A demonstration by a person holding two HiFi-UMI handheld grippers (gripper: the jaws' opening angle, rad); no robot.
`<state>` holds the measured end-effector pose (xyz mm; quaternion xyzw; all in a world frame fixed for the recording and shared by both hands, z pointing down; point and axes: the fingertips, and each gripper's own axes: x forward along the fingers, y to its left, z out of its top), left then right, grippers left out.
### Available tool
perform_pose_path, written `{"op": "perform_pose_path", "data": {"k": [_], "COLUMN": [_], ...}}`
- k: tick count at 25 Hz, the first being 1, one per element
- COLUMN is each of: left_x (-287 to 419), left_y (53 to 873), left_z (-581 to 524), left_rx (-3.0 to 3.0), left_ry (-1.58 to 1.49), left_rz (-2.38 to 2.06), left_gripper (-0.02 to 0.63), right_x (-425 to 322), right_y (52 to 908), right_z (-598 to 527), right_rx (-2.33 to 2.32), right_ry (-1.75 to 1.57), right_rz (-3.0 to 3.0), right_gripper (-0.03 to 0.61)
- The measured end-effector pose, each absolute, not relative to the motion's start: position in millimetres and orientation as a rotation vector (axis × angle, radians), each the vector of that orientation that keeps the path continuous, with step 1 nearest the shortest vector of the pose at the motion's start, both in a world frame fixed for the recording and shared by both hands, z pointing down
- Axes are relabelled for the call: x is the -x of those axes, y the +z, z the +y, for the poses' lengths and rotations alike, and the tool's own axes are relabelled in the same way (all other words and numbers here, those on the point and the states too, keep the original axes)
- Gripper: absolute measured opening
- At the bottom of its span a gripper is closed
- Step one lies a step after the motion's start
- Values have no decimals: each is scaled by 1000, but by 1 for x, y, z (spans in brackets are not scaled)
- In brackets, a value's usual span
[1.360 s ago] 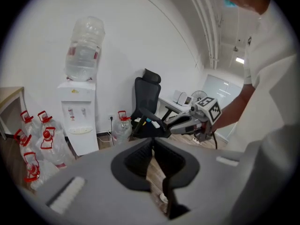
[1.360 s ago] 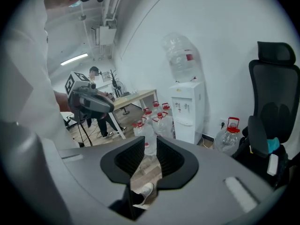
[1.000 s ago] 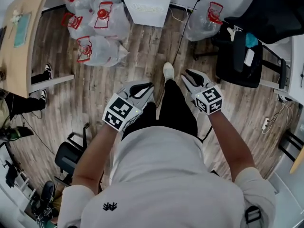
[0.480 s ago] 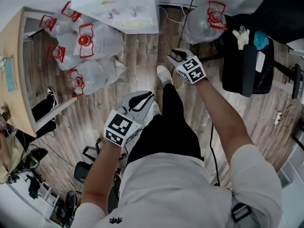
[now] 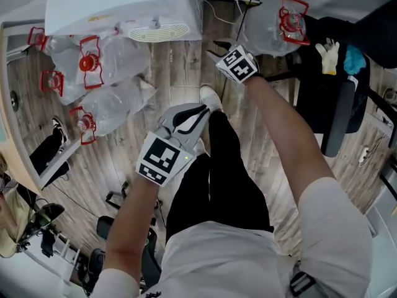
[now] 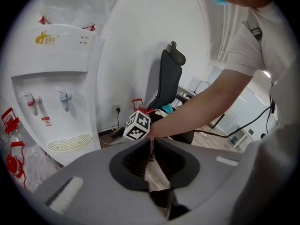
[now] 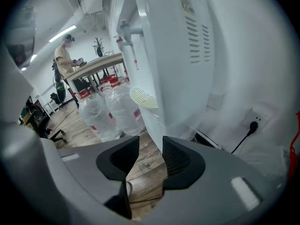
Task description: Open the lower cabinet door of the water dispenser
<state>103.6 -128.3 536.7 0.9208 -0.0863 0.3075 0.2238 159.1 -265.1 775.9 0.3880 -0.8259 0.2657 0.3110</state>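
The white water dispenser point(image 5: 118, 8) stands at the top of the head view, its drip tray point(image 5: 158, 31) facing me. My right gripper point(image 5: 218, 45) reaches out low by the dispenser's right front corner. Its jaws are opening and nothing lies between them. In the right gripper view the dispenser's lower body point(image 7: 161, 118) rises just beyond the right gripper point(image 7: 151, 156), apart from the pads. My left gripper point(image 5: 200, 112) hangs back over my leg, shut and empty. In the left gripper view, the left gripper point(image 6: 151, 148) hides most of the dispenser point(image 6: 51, 93) below the tray.
Several plastic-wrapped water bottles with red handles point(image 5: 105, 61) lie left of the dispenser, and another point(image 5: 279, 20) lies to its right. A black office chair point(image 5: 335, 92) stands at the right. A wall socket with a cable point(image 7: 253, 125) sits behind the dispenser. A person point(image 7: 63, 60) stands far off.
I have leaned toward the dispenser, which now fills more of the top. The right gripper went forward and down to the dispenser's right corner. The left gripper moved forward less.
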Motion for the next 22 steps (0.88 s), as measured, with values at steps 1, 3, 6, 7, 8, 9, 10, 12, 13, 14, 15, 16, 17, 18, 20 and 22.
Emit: {"op": "perform_pose_path", "data": {"k": [1, 3, 6, 7, 8, 9, 10, 12, 13, 14, 15, 16, 17, 18, 20, 22], "left_x": [-107, -112, -113, -114, -114, -114, -113, -111, -110, -109, -109, -108, -107, -106, -103, -100], "left_y": [542, 549, 561, 565, 569, 572, 575, 579, 580, 581, 582, 582, 581, 581, 582, 584], "left_z": [-132, -139, -146, -148, -150, -151, -152, -156, -157, -159, -160, -160, -159, -159, -158, -157], "left_rx": [-2541, -2529, -2519, -2524, -2527, -2528, -2529, -2532, -2534, -2535, -2534, -2533, -2532, -2532, -2530, -2528], "left_ry": [847, 828, 805, 804, 801, 798, 793, 777, 768, 760, 754, 747, 741, 736, 728, 722], "left_rz": [-231, -222, -221, -220, -220, -221, -224, -231, -235, -241, -247, -254, -260, -265, -272, -279], "left_gripper": [58, 58, 58, 58, 58, 58, 58, 58, 58, 58, 58, 58, 58, 58, 58, 58], "right_x": [-161, -162, -157, -157, -156, -155, -153, -149, -149, -148, -148, -147, -146, -145, -143, -143], "right_y": [784, 801, 826, 832, 838, 844, 849, 857, 860, 864, 867, 871, 873, 874, 875, 877], "right_z": [-273, -288, -305, -311, -317, -322, -327, -335, -339, -342, -344, -345, -347, -349, -353, -355], "right_rx": [-1018, -1003, -962, -953, -946, -940, -935, -930, -927, -923, -920, -917, -916, -914, -915, -928], "right_ry": [695, 683, 660, 649, 637, 625, 616, 609, 607, 601, 595, 591, 586, 578, 568, 576], "right_rz": [-2176, -2168, -2158, -2155, -2153, -2150, -2148, -2141, -2136, -2129, -2123, -2118, -2114, -2111, -2111, -2105], "right_gripper": [132, 144, 155, 156, 156, 156, 163, 169, 169, 175, 175, 175, 175, 175, 176, 173]}}
